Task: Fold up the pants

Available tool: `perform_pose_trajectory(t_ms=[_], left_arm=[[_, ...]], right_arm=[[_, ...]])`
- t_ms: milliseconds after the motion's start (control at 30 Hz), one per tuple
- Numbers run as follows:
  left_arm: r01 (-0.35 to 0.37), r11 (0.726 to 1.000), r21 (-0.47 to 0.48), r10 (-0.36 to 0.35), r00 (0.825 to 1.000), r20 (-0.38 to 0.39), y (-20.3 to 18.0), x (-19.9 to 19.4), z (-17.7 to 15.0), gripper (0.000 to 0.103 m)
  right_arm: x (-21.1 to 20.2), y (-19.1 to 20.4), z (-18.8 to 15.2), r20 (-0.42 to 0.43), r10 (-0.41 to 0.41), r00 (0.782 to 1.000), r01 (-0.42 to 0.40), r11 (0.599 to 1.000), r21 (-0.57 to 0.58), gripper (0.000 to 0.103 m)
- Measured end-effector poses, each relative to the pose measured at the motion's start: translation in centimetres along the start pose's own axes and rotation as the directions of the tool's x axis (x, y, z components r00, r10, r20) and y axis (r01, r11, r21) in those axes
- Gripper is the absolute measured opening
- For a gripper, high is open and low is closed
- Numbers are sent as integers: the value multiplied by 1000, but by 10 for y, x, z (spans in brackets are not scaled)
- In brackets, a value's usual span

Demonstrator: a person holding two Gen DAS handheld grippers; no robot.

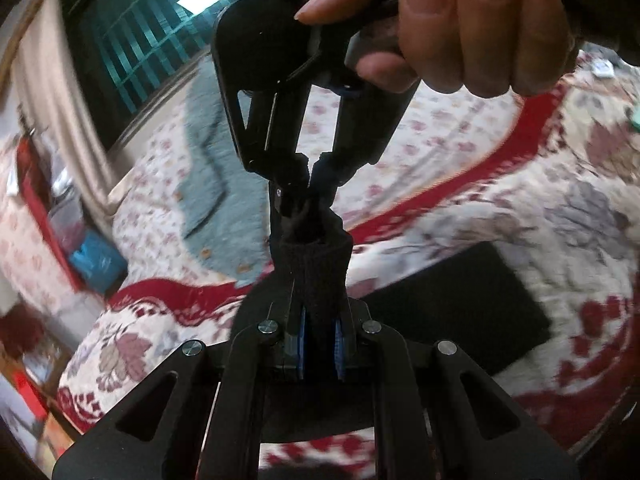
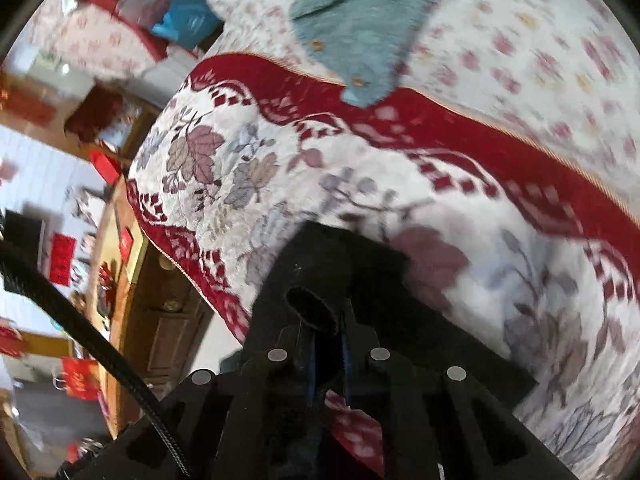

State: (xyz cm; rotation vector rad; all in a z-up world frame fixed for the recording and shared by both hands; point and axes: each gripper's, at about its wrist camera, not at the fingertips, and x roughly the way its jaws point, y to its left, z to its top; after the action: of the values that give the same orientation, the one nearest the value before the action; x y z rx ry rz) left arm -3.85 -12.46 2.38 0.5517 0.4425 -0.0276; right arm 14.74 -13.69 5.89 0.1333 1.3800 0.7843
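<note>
- My left gripper [image 1: 320, 344] has its jaws pressed onto a bunched strip of the black pants [image 1: 316, 264], lifted off the bed.
- Directly ahead of it, my right gripper [image 1: 310, 168] faces back, pinching the same dark cloth; a hand [image 1: 472, 28] grips its handle above.
- In the right wrist view, the right gripper [image 2: 328, 344] is clamped on a black fold, with more black fabric hanging beneath its jaws.
- Beyond both tongs lies the floral bedspread [image 1: 460, 208] with a red border; a blue-grey towel [image 2: 360, 20] lies further off.
- Both views are blurred.
- Risk, as I judge it: both grips hold thick bunches near the fingertips, so pulling apart could slip the cloth free or twist the fold.
</note>
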Motion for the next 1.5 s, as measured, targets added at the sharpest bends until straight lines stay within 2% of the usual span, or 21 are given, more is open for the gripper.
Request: perform_pose_trajectory(t_ms=[133,300,433,667,733,800,933,967,1067,1133,1233,1267,1300,1333,1367,1400,1433,1467,1500], left_arm=[[32,996,85,-32,999,-1,-45,-1,11,9],[69,986,150,-65,997,-31,-88,3,14,9],[80,981,178,-70,996,-64,-105,13,8,9],[80,972,220,-56,992,-116,-126,30,-3,10],[74,969,235,-50,993,-104,-131,28,-6,13],[76,964,255,-53,994,-95,-136,25,-9,26],[67,951,303,-58,998,-37,-147,7,-16,39],[71,949,308,-65,997,-31,-148,4,-17,42],[129,948,292,-129,991,-20,-146,-11,-21,43],[190,948,256,-193,981,-15,-138,-20,-20,43],[316,946,75,-317,948,9,-98,-34,-10,44],[325,945,-46,-325,946,11,-68,-29,-3,44],[326,934,-146,-329,944,1,-44,-21,0,44],[329,900,-287,-348,937,-18,-12,-7,2,44],[331,861,-385,-370,929,-29,10,4,1,44],[335,773,-539,-421,906,-39,44,23,-4,44],[335,662,-670,-483,875,-39,74,43,-12,44],[311,589,-746,-510,859,-44,93,56,-20,43],[295,537,-790,-521,853,-37,107,64,-25,43]], right_arm=[[-18,-67,-34,52,77,996,-81,992,98,9],[-18,-123,-68,102,133,986,-149,976,162,9],[-6,-150,-81,117,166,979,-186,964,190,9],[20,-175,-89,129,171,977,-193,964,185,10],[22,-184,-94,156,221,963,-249,949,193,11],[22,-192,-100,184,271,945,-307,928,211,13],[23,-206,-112,274,350,896,-415,878,238,15],[22,-208,-114,288,353,890,-424,873,240,15],[9,-209,-117,331,312,890,-400,884,242,23],[-4,-214,-118,378,256,890,-365,896,252,35],[-29,-217,-130,452,96,887,-249,924,292,36],[-39,-209,-135,486,35,873,-190,943,274,36],[-48,-192,-140,519,-7,855,-128,966,224,36],[-52,-181,-142,538,-11,843,-100,979,176,36],[-55,-162,-144,556,2,831,-73,992,106,36],[-54,-141,-148,566,22,824,-46,999,29,36],[-51,-122,-152,568,24,823,-6,999,-33,36],[-43,-102,-158,573,2,820,55,995,-82,36],[-33,-85,-164,569,-23,822,114,986,-124,36]])
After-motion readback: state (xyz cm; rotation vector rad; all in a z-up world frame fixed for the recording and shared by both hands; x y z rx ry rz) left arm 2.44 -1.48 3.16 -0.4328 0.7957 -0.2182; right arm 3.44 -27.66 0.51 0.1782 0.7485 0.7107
